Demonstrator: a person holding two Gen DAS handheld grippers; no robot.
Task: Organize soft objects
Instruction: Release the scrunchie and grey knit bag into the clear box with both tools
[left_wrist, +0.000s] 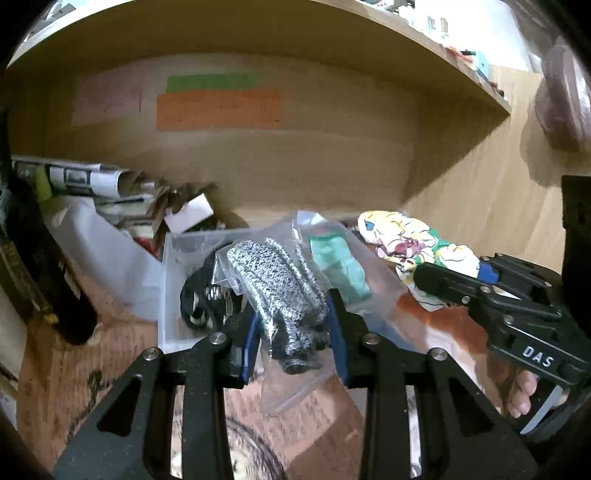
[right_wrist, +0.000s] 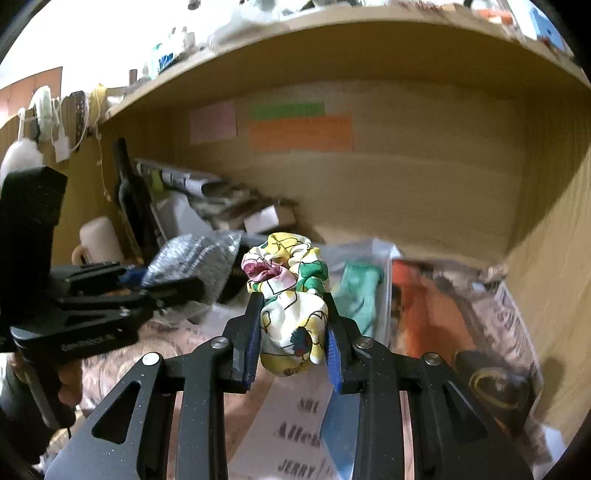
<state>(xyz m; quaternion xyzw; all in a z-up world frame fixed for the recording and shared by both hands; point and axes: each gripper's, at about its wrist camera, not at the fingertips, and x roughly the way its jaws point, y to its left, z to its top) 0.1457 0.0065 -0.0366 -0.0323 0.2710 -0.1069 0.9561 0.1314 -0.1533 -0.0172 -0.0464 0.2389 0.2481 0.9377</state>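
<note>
Both grippers hold soft things under the wooden shelf.

The left gripper (left_wrist: 291, 332) pinches a grey knitted item in a clear bag (left_wrist: 280, 291) above a clear plastic box (left_wrist: 170, 295). The right gripper (right_wrist: 293, 332) clamps a floral cloth (right_wrist: 291, 295), beside a bagged green cloth (right_wrist: 360, 291) toward the shelf's (right_wrist: 369, 37) right side.

A bagged grey knit item (left_wrist: 284, 295) and a crumpled floral cloth (right_wrist: 291, 306) are each held aloft between blue pads.
</note>
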